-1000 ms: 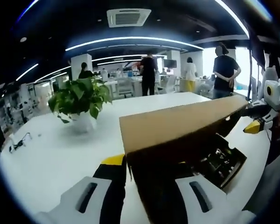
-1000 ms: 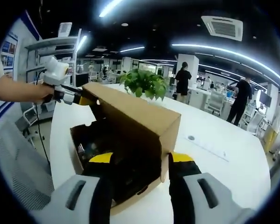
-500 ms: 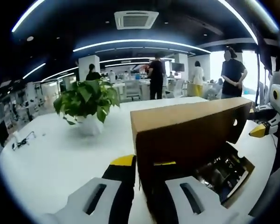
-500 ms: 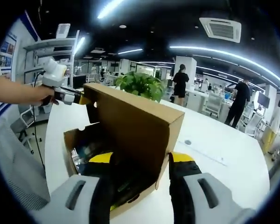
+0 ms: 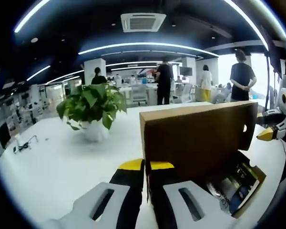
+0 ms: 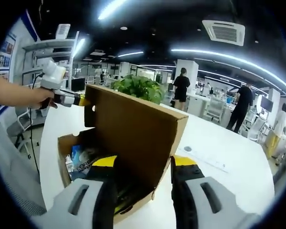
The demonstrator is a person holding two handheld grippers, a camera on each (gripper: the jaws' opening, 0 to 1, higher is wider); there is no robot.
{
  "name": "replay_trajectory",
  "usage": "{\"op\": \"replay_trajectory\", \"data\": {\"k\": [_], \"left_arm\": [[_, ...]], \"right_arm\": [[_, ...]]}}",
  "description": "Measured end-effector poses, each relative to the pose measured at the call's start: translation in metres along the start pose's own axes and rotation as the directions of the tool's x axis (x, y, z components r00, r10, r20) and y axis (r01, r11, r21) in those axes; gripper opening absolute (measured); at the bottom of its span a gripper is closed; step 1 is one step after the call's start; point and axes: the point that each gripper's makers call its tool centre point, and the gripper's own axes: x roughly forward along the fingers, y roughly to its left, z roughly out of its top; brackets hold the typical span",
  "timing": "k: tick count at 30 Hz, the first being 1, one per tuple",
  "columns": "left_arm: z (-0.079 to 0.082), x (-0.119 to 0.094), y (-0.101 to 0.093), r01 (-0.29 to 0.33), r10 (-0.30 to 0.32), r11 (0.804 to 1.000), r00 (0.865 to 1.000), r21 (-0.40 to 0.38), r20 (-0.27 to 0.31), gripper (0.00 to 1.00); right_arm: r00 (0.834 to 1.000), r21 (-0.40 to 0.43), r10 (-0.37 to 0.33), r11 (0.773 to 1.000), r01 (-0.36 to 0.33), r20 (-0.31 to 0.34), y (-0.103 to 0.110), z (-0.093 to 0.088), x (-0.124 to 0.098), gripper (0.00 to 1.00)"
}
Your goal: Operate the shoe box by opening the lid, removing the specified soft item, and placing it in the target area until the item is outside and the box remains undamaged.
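Shoe box (image 6: 105, 157) on white table (image 6: 219, 181), lid (image 6: 133, 129) raised near upright, long edge running from left gripper (image 6: 78, 99) across to right gripper (image 6: 140, 164). Both sets of jaws narrow, pinching lid at opposite ends; same pinch seen at left gripper (image 5: 147, 167) in left gripper view. Contents (image 6: 83, 157) inside box, below lid on its open side; soft item not clearly told apart. Likely reach: down past lid edge, whichever gripper lets go first.
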Motion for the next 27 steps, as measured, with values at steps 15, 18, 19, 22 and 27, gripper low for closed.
{"op": "replay_trajectory", "data": {"k": [15,18,19,22,27], "left_arm": [[0.003,0.009,0.001,0.009,-0.009,1.000,1.000,-0.009,0.007,0.00],[0.004,0.010,0.001,0.010,-0.010,1.000,1.000,-0.004,0.006,0.00],[0.004,0.011,0.001,0.011,-0.011,1.000,1.000,-0.004,0.006,0.00],[0.005,0.013,0.001,0.013,-0.013,1.000,1.000,-0.004,0.005,0.00],[0.005,0.017,0.003,0.016,-0.016,1.000,1.000,-0.004,0.003,0.00]], "right_arm": [[0.991,0.041,-0.082,0.995,0.087,-0.109,-0.018,-0.036,0.009,0.24],[0.989,0.052,-0.080,0.995,0.087,-0.126,-0.018,-0.043,0.009,0.21],[0.988,0.050,-0.080,0.995,0.087,-0.129,-0.017,-0.044,0.009,0.20],[0.987,0.041,-0.082,0.995,0.089,-0.140,-0.017,-0.049,0.011,0.16],[0.984,0.046,-0.080,0.995,0.089,-0.161,-0.017,-0.055,0.017,0.12]]}}
